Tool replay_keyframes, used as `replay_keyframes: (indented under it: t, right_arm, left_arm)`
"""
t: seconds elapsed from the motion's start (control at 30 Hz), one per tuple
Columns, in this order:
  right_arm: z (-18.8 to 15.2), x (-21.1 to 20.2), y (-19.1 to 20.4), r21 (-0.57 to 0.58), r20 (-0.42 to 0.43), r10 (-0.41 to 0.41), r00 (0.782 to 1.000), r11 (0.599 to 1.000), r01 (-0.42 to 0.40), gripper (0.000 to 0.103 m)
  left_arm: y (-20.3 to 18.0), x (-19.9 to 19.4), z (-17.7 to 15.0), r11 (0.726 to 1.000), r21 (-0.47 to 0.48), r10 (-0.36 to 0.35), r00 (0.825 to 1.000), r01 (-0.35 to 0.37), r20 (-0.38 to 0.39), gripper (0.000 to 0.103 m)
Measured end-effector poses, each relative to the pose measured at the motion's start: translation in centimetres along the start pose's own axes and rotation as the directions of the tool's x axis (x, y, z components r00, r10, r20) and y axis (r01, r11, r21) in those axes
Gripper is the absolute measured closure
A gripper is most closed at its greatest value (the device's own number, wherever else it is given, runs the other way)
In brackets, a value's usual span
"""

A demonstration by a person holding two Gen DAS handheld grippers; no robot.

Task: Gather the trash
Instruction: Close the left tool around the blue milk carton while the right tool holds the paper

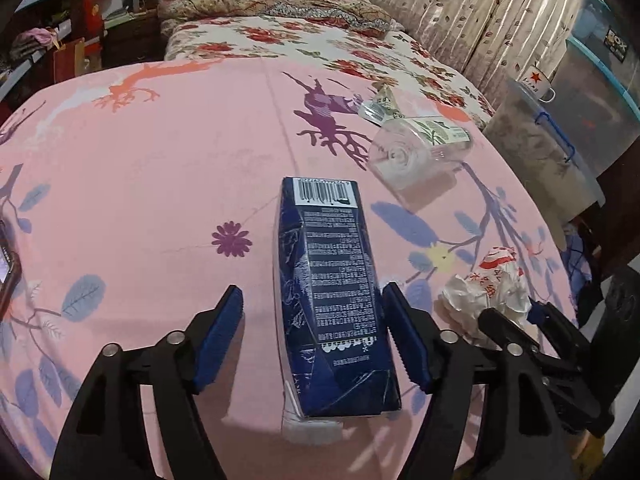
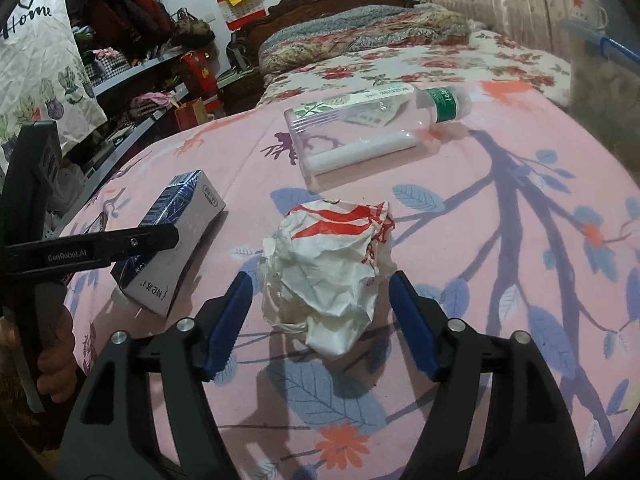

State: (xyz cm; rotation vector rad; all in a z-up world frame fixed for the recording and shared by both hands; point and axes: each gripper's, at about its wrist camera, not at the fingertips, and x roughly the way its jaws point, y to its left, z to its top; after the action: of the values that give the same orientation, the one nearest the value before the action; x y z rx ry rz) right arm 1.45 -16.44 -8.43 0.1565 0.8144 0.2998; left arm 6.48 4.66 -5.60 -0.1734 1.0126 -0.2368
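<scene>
Nothing looks picked up yet; all three bits of trash lie on the pink bed sheet (image 1: 140, 168), and no bin shows.

The left gripper (image 1: 312, 336) is open, one finger on each side of the blue carton (image 1: 332, 300). The carton lies flat, its long side running from 6 to 12 o'clock.

The right gripper (image 2: 322, 322) is open too, with the crumpled paper (image 2: 332, 272) between its fingers, not squeezed.

Up at 1 o'clock lies the clear bottle (image 2: 360, 132), on its side, its green-labelled neck pointing to 2 o'clock.
</scene>
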Motion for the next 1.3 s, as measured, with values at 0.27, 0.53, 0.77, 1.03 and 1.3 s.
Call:
replay_keyframes:
  t: [0.27,0.53,0.77,1.03,1.3]
  right_arm:
    - [-0.3,0.8,0.0,0.002,-0.025,-0.004,1.0,1.0,0.004,0.028]
    - [-0.5,1.3,0.2,-0.014,-0.033,-0.021,0.999,1.0,0.021,0.023]
    - [-0.7,1.5,0.7,-0.018,-0.037,-0.016,0.999,1.0,0.015,0.016]
    - [-0.9,1.7,1.5,-0.059,-0.048,-0.039,0.998,0.998,0.036,0.006]
    - [-1.0,1.8,2.0,-0.085,-0.059,-0.059,0.997,0.995,0.054,0.004]
  left_arm:
    - [-0.3,1.0,-0.9,1.0,0.014,0.022,1.0,-0.021,-0.018,0.032]
    - [-1.0,1.3,-1.2,0.998,0.05,0.044,0.999,-0.044,-0.006,0.024]
    - [-1.2,1.5,-1.3,0.998,0.058,0.024,1.0,-0.024,-0.005,0.015]
    - [-1.2,1.5,-1.3,0.999,0.052,-0.002,1.0,0.003,-0.007,0.009]
    - [-1.0,1.4,-1.2,0.999,0.036,-0.023,1.0,0.023,-0.006,0.009]
